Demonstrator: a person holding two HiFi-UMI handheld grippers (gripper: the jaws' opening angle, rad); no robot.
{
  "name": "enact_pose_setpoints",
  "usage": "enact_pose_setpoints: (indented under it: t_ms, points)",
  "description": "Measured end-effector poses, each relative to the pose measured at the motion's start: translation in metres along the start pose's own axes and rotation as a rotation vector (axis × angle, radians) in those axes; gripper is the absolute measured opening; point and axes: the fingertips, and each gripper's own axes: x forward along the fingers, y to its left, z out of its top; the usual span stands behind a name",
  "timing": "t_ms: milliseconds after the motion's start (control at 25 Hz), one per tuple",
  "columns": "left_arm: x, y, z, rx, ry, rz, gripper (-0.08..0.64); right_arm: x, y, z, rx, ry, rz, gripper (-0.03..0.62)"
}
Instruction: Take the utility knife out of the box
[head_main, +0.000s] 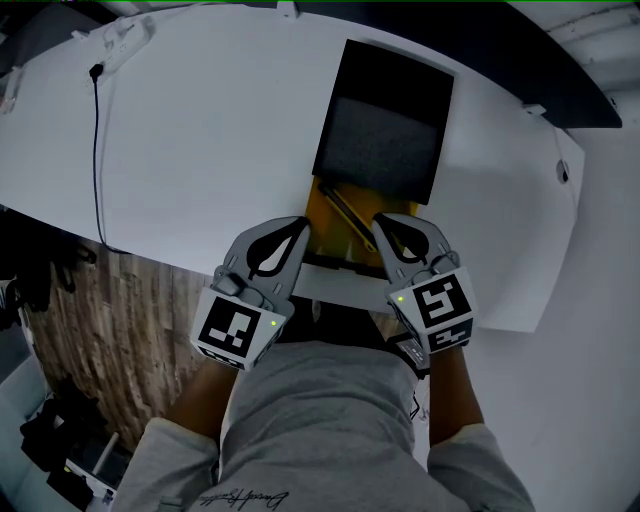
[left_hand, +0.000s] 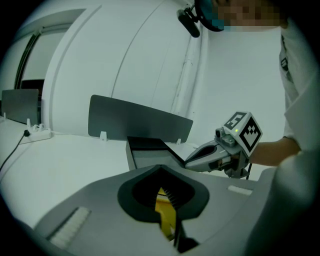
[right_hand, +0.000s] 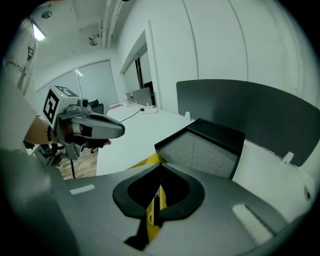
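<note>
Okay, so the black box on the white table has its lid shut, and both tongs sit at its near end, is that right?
Not quite. The lid is open, folded back with its grey foam lining facing up, and the utility knife lies in the yellow box. The head view shows this. The left tongs and right tongs do sit at its near end.

On the white table (head_main: 200, 130), a black box (head_main: 385, 140) lying open, lid folded back away from the person, grey foam on its inside, yellow interior at the near end. On the yellow, a utility knife (head_main: 345, 213), set diagonally. At the box's near edge, left gripper (head_main: 303, 222) and right gripper (head_main: 380, 220), one at either side, jaws together, tips toward the box. Far left on the table, a thin black cable (head_main: 97, 150). Beyond the table's left edge, wood-grain floor (head_main: 110, 320).
</note>
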Motion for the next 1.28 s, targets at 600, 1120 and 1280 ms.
enact_pose_setpoints:
  t_ms: [600,1120,1280]
  points:
    - [0.006,-0.002,-0.021,-0.049,0.055,-0.018,0.000,0.035,0.007,-0.040,-0.039,0.153,0.022,0.029]
    - [0.007,0.009,-0.036,-0.085,0.069,-0.008,0.000,0.063,0.013,-0.076,-0.179,0.392,0.023,0.150]
    - [0.008,0.011,-0.041,-0.101,0.080,-0.007,0.000,0.070,0.015,-0.083,-0.196,0.430,0.033,0.173]
